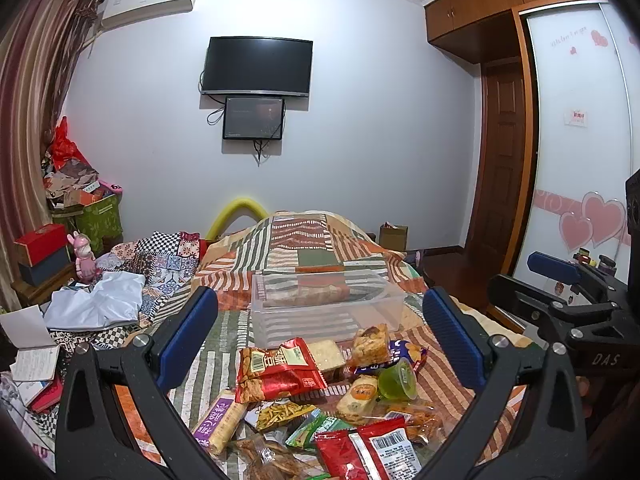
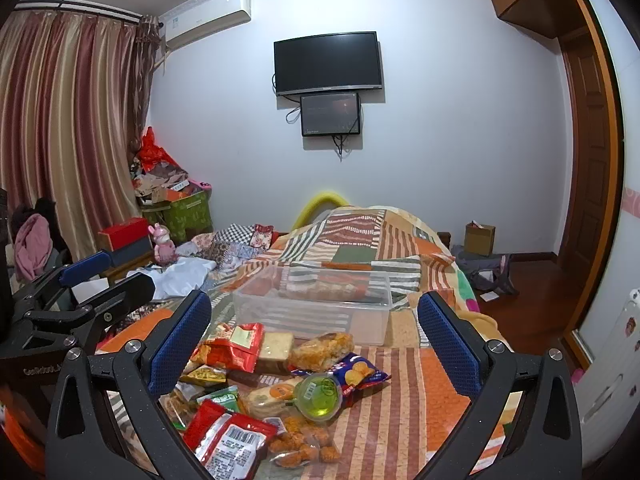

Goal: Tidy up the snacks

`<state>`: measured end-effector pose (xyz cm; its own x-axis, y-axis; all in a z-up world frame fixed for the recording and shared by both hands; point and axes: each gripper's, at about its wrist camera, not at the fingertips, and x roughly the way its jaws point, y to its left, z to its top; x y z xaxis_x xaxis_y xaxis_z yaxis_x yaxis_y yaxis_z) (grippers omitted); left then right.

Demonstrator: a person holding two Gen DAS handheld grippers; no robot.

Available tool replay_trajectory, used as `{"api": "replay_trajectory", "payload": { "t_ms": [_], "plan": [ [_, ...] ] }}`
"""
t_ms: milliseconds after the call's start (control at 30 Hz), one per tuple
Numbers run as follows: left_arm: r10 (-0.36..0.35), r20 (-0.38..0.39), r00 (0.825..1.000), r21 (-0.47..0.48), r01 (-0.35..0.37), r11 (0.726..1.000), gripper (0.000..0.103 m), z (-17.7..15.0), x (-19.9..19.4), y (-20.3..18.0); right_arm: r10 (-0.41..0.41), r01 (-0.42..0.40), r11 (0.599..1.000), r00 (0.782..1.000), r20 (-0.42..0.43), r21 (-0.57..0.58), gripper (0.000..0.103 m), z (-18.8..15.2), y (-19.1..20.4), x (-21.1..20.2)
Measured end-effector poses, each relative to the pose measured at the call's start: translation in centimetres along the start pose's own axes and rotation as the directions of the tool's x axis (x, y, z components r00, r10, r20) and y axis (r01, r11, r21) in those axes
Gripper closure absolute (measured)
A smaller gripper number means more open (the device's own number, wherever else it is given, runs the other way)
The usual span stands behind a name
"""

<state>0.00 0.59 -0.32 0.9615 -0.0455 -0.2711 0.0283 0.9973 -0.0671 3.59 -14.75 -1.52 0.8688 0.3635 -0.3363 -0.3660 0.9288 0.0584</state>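
Your snack pile runs off the bottom edge in both views; the nearest packets are cut off and labels are mostly unreadable. The clear plastic bin sits on the bed just behind the pile. Its inside is hard to judge w/ the quilt showing through. Left tool and right tool: both spread wide, holding nothing, above the snacks.

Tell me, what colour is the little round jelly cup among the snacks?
Translucent green, the jelly cup shows best in the right wrist view.
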Motion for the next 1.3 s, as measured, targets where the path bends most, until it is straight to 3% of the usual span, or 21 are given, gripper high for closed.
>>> {"api": "replay_trajectory", "payload": {
  "t_ms": [267,533,833,1033,1300],
  "plan": [
    [0.014,-0.061,0.998,-0.016,-0.015,1.000,0.000,-0.6,2.1,1.1,0.005,-0.004,1.000,0.999,-0.044,0.008,0.000,-0.5,-0.9,1.7],
    [0.009,-0.219,0.976,-0.057,-0.022,0.998,0.000,-3.1,6.8,3.9,0.010,0.000,0.999,0.982,-0.188,0.054,0.000,-2.9,-3.4,5.5],
    [0.021,-0.391,0.920,-0.051,-0.044,0.998,0.000,-5.5,12.2,6.3,0.003,0.021,0.997,0.943,-0.333,0.069,0.000,-5.6,-5.2,8.9],
    [0.012,-0.465,0.885,0.001,-0.013,1.000,0.000,-6.2,15.2,5.8,0.051,-0.023,0.997,0.925,-0.377,0.080,0.000,-6.2,-4.5,9.8],
    [-0.013,-0.587,0.809,-0.035,-0.010,0.999,0.000,-8.0,18.8,7.0,0.103,-0.078,0.994,0.905,-0.413,0.079,0.006,-7.3,-3.5,11.0]
  ]
}}
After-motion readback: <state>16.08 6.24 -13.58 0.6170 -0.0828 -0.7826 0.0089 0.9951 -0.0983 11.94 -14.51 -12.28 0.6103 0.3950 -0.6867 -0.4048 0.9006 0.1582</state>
